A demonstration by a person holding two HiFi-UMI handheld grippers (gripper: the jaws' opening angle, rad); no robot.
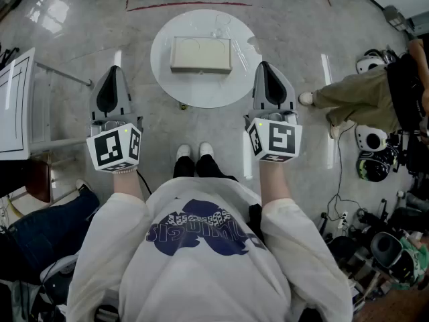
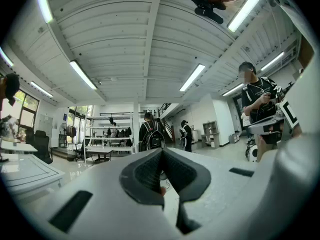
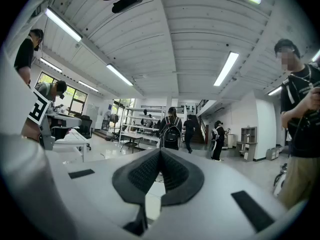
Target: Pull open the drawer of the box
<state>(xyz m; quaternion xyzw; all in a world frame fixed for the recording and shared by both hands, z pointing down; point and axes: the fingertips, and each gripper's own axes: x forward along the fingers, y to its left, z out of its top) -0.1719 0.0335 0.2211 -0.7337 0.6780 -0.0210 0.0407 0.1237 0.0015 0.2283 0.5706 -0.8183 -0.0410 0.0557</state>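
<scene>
A beige box (image 1: pixel 200 54) lies on a round white table (image 1: pixel 167 79) ahead of me in the head view. My left gripper (image 1: pixel 114 71) is held level to the left of the table, well short of the box. My right gripper (image 1: pixel 267 66) is held level at the table's right edge, also apart from the box. Both have their jaws pressed together with nothing between them. In the left gripper view the left gripper (image 2: pixel 161 151) points out into the room. The right gripper (image 3: pixel 160 151) does the same in the right gripper view. Neither gripper view shows the box.
A white desk (image 1: pixel 15 102) stands at the left. A seated person's leg (image 1: pixel 352 92) and helmets (image 1: pixel 371 139) are at the right. Red tape (image 1: pixel 188 6) marks the floor beyond the table. A standing person (image 3: pixel 300 129) is near on the right, and several people with backpacks (image 2: pixel 151 132) stand farther off.
</scene>
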